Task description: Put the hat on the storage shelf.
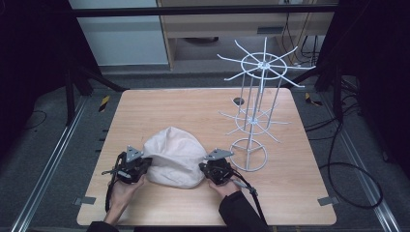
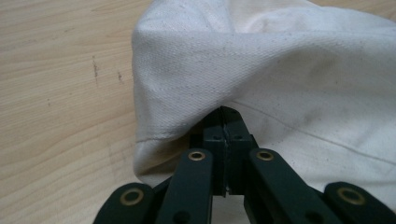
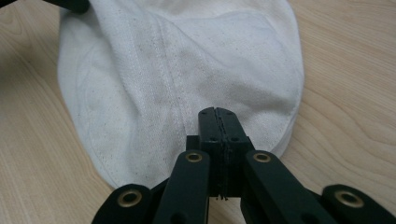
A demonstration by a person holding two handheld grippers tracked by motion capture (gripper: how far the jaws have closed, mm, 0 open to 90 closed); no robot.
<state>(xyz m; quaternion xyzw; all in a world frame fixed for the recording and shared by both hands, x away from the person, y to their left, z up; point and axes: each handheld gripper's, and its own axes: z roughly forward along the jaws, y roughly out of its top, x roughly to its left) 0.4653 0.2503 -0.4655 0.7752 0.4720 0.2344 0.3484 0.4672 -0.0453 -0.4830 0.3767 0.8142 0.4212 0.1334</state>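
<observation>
From the high view, a white cloth hat [image 1: 173, 157] lies on the wooden table [image 1: 193, 116] between the two tongs. The left tongs [image 1: 140, 166] sit at its left edge, the right tongs [image 1: 205, 169] at its right edge, each in a hand. A white wire rack [image 1: 256, 106] stands just beyond and outward of the right tongs, apart from the hat. The hat's long axis seems to run from one pair of tongs to the other; which end is the front I cannot tell.

In the left gripper view, the left tongs [image 2: 227, 122] are pressed together with a fold of the hat [image 2: 261, 65] caught between their tips, near a stitched hem.

In the right gripper view, the right tongs [image 3: 218, 122] are likewise together, clamped on the hat [image 3: 187, 60] beside a seam that runs away from them across the crown.

The hat looks light, soft and limp: it will likely sag and fold wherever it is unsupported. The stitched rim looks like the firmest place to hold, and holds on two opposite sides should keep it spread.
</observation>
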